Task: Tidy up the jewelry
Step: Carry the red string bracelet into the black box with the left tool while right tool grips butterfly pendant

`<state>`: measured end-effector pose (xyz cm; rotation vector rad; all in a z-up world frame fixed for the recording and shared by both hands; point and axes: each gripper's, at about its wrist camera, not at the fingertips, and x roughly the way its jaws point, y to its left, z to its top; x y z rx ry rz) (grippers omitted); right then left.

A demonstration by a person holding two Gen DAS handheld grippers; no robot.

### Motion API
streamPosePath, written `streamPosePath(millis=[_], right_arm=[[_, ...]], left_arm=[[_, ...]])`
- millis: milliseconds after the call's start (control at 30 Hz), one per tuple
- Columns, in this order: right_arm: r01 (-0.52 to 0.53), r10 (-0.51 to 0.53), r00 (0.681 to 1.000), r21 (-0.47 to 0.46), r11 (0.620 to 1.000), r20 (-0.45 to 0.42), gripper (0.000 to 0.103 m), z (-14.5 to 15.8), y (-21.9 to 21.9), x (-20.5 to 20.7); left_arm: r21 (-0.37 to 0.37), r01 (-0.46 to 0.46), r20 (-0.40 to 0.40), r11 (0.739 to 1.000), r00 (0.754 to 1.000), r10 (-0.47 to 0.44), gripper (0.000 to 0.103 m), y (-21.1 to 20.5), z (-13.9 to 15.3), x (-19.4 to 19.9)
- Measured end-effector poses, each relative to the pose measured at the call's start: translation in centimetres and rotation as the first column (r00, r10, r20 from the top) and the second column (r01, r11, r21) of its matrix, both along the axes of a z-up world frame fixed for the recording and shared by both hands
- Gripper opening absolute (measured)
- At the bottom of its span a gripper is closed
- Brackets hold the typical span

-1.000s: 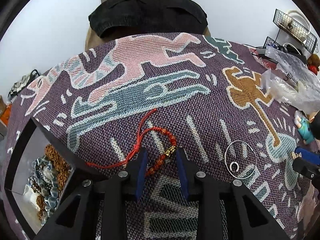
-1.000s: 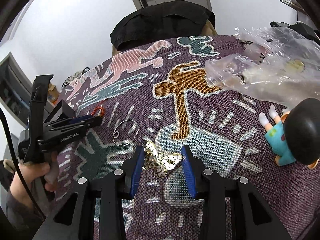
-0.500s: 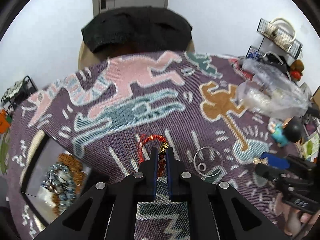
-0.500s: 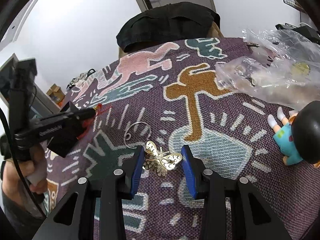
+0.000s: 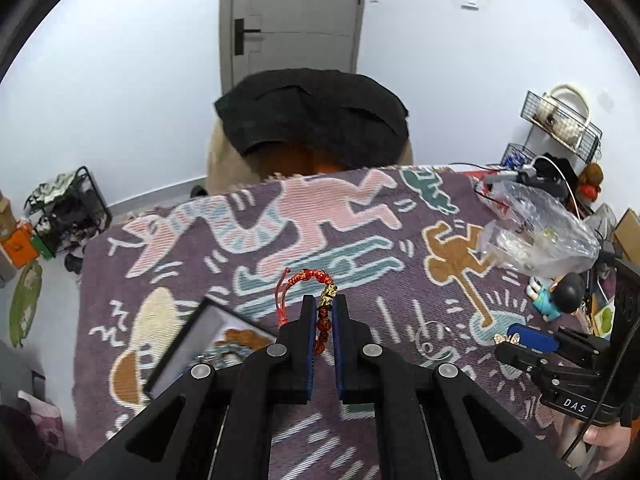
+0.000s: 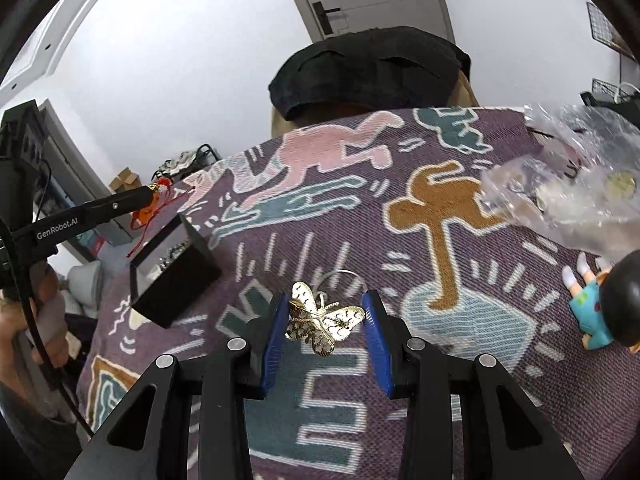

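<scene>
Left wrist view shows the left gripper (image 5: 324, 312) pinching a red beaded bracelet (image 5: 322, 320) between its blue-lined fingers (image 5: 308, 344), lifted clear of the patterned rug (image 5: 240, 248). A gold charm sits at the fingertips and red cords dangle to the left. Below and to the left lies an open black jewelry box (image 5: 188, 344) with beads inside. From the right wrist view, the right gripper (image 6: 325, 312) has its fingers spread wide on either side of a gold butterfly brooch (image 6: 324, 322); whether both pads press on the brooch I cannot tell. A thin wire hoop (image 6: 340, 276) rests on the rug just beyond it. Farther right sit a crumpled plastic bag (image 6: 572, 196) and a small doll (image 6: 600, 304).
</scene>
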<state>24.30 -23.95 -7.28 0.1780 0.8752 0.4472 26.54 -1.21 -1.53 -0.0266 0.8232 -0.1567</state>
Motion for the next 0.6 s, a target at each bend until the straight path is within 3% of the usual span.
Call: streamPosePath(millis=[233,367,433,567,600], right_arm=[[-0.039,0.040,0.999,-0.013,0.999,0.014,0.039,0.9,2.9,-0.2],[-0.064,0.065,0.998,-0.026,0.998,0.019,0.039,1.3,4.6,-0.4],[-0.080,0.081,0.996,-0.031,0.996,0.022,0.039,1.5,5.5,-0.5],[-0.111,0.112,0.993,-0.035,0.993,0.025,0.039,1.8,7.6,-0.3],[-0.119,0.120,0.992,-0.036,0.992,0.026,0.039,1.9,8.1,-0.3]], left_arm=[[0.004,-0.036,-0.019,0.999,0.999,0.036,0.008,2.7,-0.9,-0.4],[0.076,-0.077,-0.057,0.994,0.995,0.082,0.010,4.0,-2.3,-0.2],[0.071,-0.081,-0.073,0.994,0.994,0.087,0.017,4.7,-2.8,-0.3],[0.022,-0.116,-0.042,0.993,0.992,0.116,0.057,6.9,-3.1,-1.5],[0.021,-0.125,-0.029,0.992,0.992,0.126,0.062,7.4,-3.0,-1.8]])
